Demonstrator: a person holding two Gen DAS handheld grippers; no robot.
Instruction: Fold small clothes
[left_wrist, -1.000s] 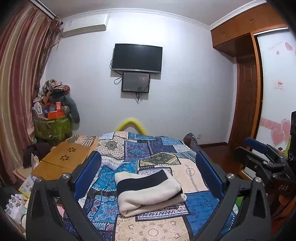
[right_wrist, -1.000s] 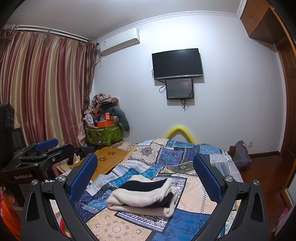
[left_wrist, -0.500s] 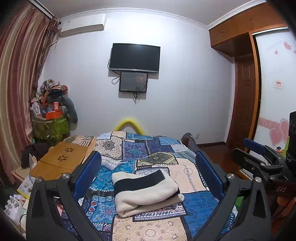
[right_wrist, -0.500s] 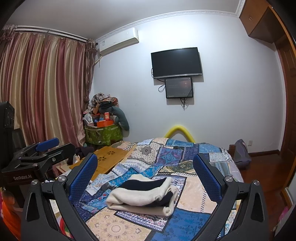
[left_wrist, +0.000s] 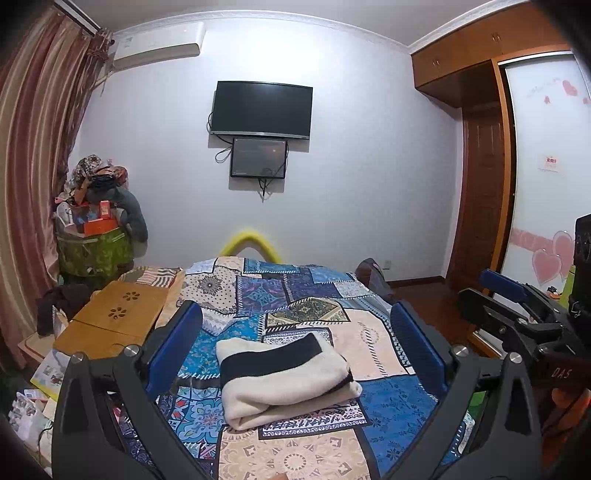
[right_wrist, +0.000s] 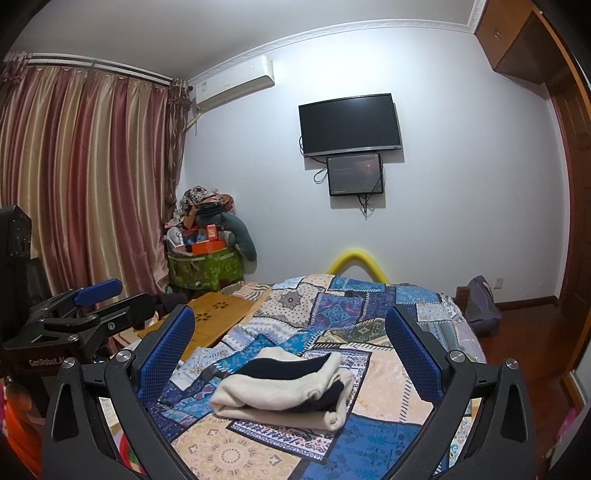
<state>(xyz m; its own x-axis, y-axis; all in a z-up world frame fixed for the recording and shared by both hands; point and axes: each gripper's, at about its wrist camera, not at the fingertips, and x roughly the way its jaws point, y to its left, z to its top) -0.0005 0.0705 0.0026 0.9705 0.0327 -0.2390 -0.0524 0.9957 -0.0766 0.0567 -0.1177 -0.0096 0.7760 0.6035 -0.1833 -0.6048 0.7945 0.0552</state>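
A cream garment with a black band (left_wrist: 284, 376) (right_wrist: 284, 393) lies folded in a thick bundle on the patchwork bedspread (left_wrist: 295, 295) (right_wrist: 351, 314). My left gripper (left_wrist: 295, 349) hangs open above and in front of the bundle, its blue pads wide apart with nothing between them. My right gripper (right_wrist: 290, 349) is open too, held above the bundle and not touching it. Each gripper also shows at the edge of the other's view: the right gripper (left_wrist: 517, 314) at the right, the left gripper (right_wrist: 81, 314) at the left.
A wooden lap table (left_wrist: 118, 317) (right_wrist: 218, 314) sits at the bed's left side. Behind it stands a green hamper piled with clutter (left_wrist: 96, 236) (right_wrist: 207, 254). Curtains (right_wrist: 85, 184) cover the left wall; a wardrobe (left_wrist: 480, 166) stands right. A yellow foam arch (left_wrist: 253, 243) rises beyond the bed.
Both grippers have drifted slightly, so the folded bundle sits a little lower and further left in each view. The bundle itself has not moved and both grippers stay open.
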